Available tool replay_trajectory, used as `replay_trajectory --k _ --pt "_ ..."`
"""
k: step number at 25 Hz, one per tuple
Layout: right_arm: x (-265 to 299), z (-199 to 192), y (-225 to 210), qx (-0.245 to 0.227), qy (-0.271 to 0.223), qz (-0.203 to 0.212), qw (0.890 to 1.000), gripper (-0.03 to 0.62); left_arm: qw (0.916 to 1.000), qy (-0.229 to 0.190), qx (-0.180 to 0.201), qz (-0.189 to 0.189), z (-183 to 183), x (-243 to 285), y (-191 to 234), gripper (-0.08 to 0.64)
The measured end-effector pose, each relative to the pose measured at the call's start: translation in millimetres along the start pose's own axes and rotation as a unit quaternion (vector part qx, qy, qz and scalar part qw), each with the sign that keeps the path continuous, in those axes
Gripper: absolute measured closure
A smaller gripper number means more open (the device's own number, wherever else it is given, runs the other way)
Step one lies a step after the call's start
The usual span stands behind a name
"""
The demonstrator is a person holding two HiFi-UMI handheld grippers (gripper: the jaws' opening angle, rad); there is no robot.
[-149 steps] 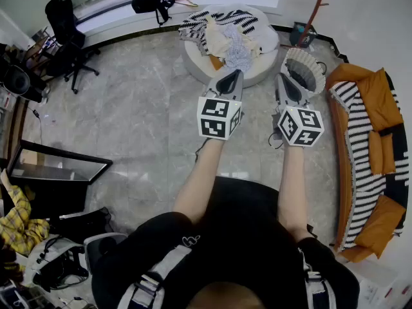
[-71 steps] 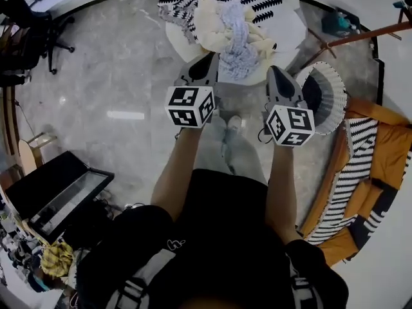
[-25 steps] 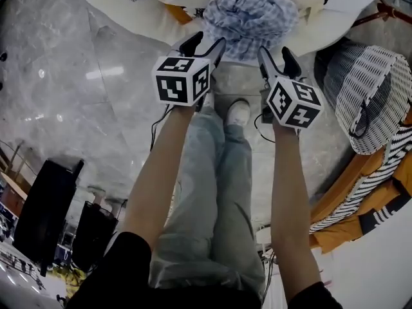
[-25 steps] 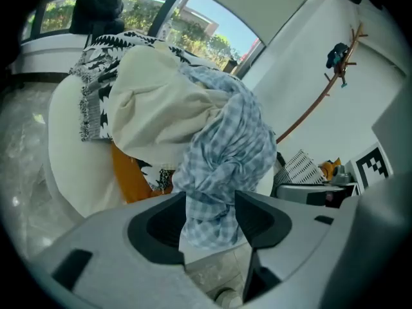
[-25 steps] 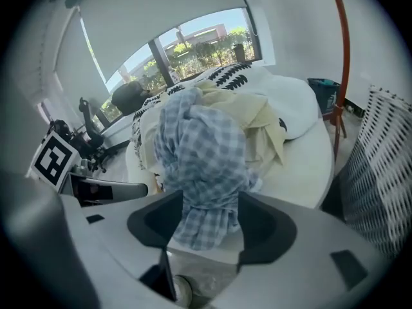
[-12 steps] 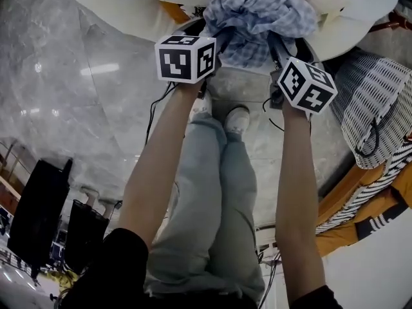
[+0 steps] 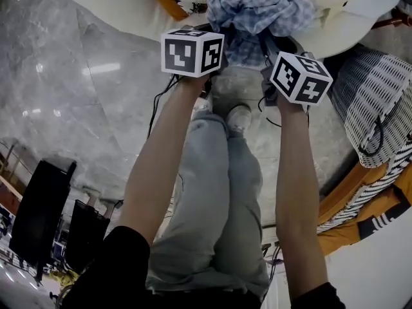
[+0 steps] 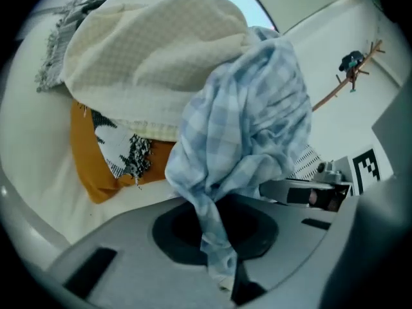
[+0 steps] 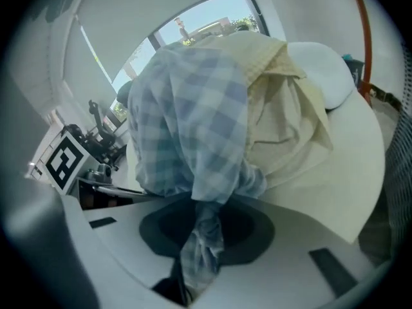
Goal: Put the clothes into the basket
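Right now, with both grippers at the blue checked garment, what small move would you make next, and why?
I would probably lift both a little: the left gripper and right gripper have just closed, each pinching a fold of the blue checked garment, which drapes over the cream clothes.

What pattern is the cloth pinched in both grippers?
The cloth has pale blue-and-white checks, clearest in the left gripper view.

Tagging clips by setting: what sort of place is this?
Probably a living room or lounge: polished marble floor, an orange and striped sofa, and a round white seat piled with clothes beside a woven basket.
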State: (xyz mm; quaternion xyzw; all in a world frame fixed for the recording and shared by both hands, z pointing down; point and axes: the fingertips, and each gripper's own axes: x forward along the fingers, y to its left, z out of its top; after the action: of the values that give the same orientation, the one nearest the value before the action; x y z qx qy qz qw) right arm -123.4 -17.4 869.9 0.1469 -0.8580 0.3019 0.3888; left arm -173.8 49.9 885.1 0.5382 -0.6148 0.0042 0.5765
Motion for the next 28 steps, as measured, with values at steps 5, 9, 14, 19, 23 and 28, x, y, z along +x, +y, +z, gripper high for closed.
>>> replay_trajectory --k 5,9,14,19,23,28 --pt "-46 8 27 0.002 -0.008 0.038 0.999 0.514 0.9991 0.013 0.040 0.004 0 -37 -34 0.522" --pt "-97 37 55 -0.028 -0.048 0.040 0.998 0.522 0.9988 -0.009 0.048 0.002 9 -77 -71 0.523" --pt "-162 74 95 -0.067 -0.089 0.044 0.993 0.523 0.9975 -0.045 0.056 -0.002 22 -139 -117 0.523" --pt "-225 113 136 -0.091 -0.122 0.051 0.987 0.523 0.9950 -0.076 0.065 -0.002 36 -206 -165 0.524" --pt "-272 141 162 -0.104 -0.150 0.059 0.982 0.525 0.9917 -0.108 0.070 0.001 51 -253 -200 0.524" --pt "-333 173 194 -0.116 -0.171 0.064 0.976 0.525 0.9883 -0.136 0.069 0.000 69 -309 -246 0.524"
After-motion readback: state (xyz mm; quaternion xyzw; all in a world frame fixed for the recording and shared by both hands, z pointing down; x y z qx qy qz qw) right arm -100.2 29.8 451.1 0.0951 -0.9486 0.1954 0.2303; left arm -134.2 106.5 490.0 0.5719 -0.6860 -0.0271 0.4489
